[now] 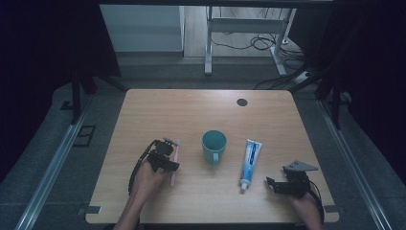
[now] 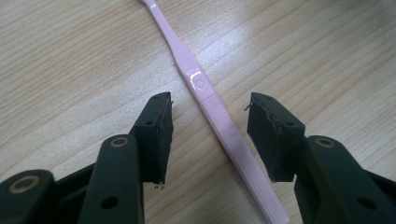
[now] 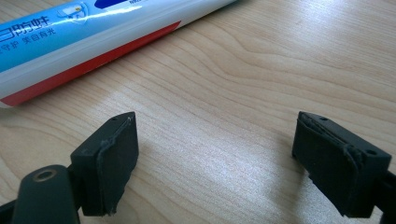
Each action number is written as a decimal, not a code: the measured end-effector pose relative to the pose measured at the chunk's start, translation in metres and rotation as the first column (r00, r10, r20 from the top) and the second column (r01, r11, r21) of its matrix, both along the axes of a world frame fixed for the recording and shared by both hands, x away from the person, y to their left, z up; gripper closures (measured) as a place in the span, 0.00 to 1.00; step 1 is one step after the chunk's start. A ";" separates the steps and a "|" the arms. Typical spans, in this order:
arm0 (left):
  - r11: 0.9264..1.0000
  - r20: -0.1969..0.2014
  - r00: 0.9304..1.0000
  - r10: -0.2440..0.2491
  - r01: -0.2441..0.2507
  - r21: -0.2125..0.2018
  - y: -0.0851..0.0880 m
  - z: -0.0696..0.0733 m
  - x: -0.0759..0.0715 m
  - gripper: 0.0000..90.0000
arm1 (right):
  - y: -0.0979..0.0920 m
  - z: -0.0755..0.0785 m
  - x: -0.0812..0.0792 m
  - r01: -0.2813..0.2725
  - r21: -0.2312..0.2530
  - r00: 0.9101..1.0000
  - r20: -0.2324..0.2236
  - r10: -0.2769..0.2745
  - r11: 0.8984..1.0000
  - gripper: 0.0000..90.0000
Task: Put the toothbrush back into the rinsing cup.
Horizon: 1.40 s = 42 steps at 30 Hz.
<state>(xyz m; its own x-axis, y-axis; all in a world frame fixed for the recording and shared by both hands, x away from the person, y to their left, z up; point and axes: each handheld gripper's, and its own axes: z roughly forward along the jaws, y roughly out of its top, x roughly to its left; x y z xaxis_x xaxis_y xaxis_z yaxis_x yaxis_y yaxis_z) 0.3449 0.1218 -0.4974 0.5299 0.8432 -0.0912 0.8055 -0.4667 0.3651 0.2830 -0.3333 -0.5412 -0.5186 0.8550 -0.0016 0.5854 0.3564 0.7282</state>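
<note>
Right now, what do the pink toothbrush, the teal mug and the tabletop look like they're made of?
Slim pink toothbrush: glossy moulded plastic, with bright glare and a ribbed handle. Teal handled mug: smooth and matte, plastic or ceramic, can't tell which. Light wooden tabletop: visible wood grain with a soft sheen, possibly laminate.

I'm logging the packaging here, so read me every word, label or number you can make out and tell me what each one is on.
"防蛀": toothpaste tube, right gripper view; a cut-off character before it can't be read.
Small print by the tube's blue patch: blurred.
Embossed mark on the pink toothbrush: unreadable.
Teal mug: no text seen.
</note>
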 end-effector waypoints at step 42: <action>0.985 -0.261 0.964 0.057 -0.012 0.173 -0.030 -0.002 0.045 0.72 | 0.000 0.000 0.000 0.001 -0.001 1.000 -0.001 -0.001 1.000 0.16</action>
